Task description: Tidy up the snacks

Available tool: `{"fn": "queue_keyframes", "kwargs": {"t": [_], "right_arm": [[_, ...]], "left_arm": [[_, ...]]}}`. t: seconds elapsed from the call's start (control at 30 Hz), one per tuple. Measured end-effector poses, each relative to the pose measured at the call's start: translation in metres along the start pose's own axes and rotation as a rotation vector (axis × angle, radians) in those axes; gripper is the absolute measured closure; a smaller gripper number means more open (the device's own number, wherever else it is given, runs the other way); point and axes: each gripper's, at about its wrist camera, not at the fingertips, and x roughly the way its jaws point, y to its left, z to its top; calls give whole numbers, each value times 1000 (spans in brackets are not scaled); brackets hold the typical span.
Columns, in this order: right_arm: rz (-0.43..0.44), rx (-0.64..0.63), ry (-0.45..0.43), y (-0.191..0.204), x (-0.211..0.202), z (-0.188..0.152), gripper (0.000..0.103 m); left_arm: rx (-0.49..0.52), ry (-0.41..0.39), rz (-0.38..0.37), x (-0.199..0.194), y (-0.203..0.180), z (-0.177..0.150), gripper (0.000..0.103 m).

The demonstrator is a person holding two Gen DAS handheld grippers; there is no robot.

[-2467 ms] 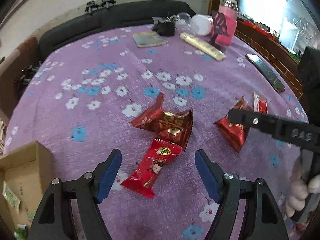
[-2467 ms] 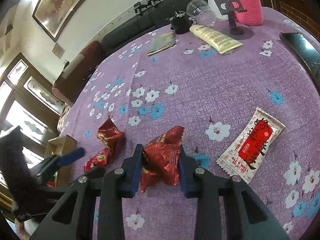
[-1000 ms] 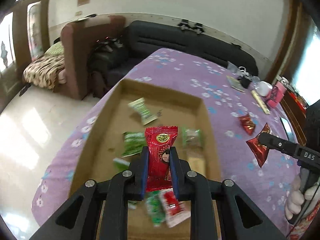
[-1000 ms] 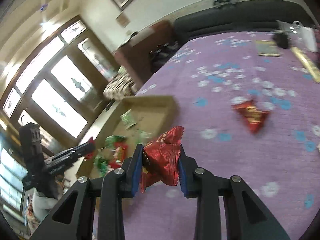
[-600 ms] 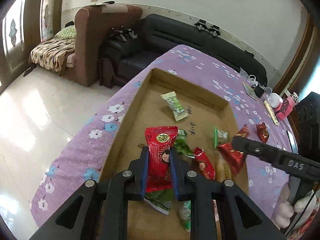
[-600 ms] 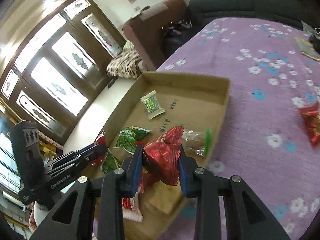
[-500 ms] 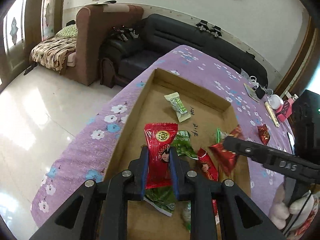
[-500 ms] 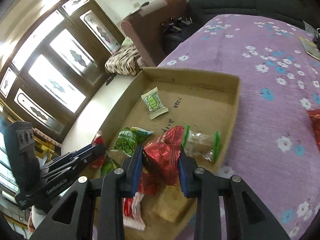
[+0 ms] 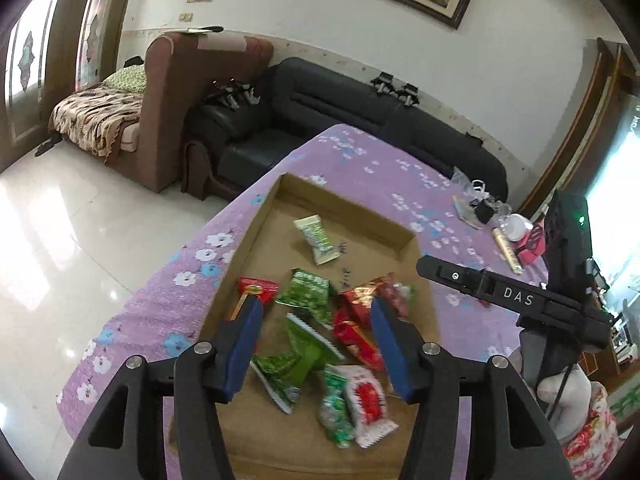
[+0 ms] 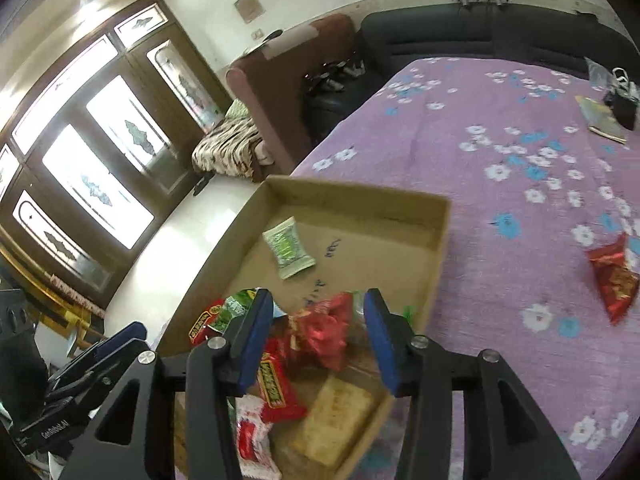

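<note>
A shallow cardboard box (image 9: 352,208) (image 10: 360,196) sits at the table's near-left corner and holds several green and red snack packets. My left gripper (image 9: 316,332) is open above the box; the red packet with the gold seal (image 9: 256,290) lies just past its left finger. My right gripper (image 10: 318,328) is open above the box's near corner; the crinkled dark-red packet (image 10: 324,328) lies between its fingers in the box, also shown in the left wrist view (image 9: 360,296). One more red packet (image 10: 612,276) lies on the purple cloth to the right.
The purple floral tablecloth (image 10: 520,128) covers the table. A green-white packet (image 10: 288,248) lies alone at the box's far end. A booklet (image 10: 604,120) and dark object (image 10: 624,108) sit far right. Sofas and tiled floor lie beyond the table's left edge.
Both grippers have opened over the box. The red seal packet and the dark-red packet have dropped out of the jaws into the box.
</note>
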Motion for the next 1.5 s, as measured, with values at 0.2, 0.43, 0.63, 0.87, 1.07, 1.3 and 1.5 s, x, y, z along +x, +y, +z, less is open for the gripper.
{"fn": "queue_keyframes", "kwargs": {"t": [0.2,0.43,0.63,0.87,1.07,1.3,1.5], "right_arm": [[-32,33,-42,-30,-46,-17,56],[-61,118,-142,-77,-126,-39,56],[42,276,-242,-118,-206,-60,47],[170,315,-294,-123,-268,-62,46],[175,288,-415,-123,-349,-46,45],[152,295,-481,-131,-425,-27,44],[-48,212,-622,-117,-526,-2,44]], "left_arm": [[7,-101,-78,-26,-27,-3,20],[40,-207,-230,-72,-65,-7,9],[111,-285,-276,-113,-101,-16,9],[181,-348,-264,-166,-126,-14,9],[254,-512,-225,-239,-147,16,9],[327,-669,-191,-318,-182,66,9],[372,-722,-192,-390,-217,130,6]]}}
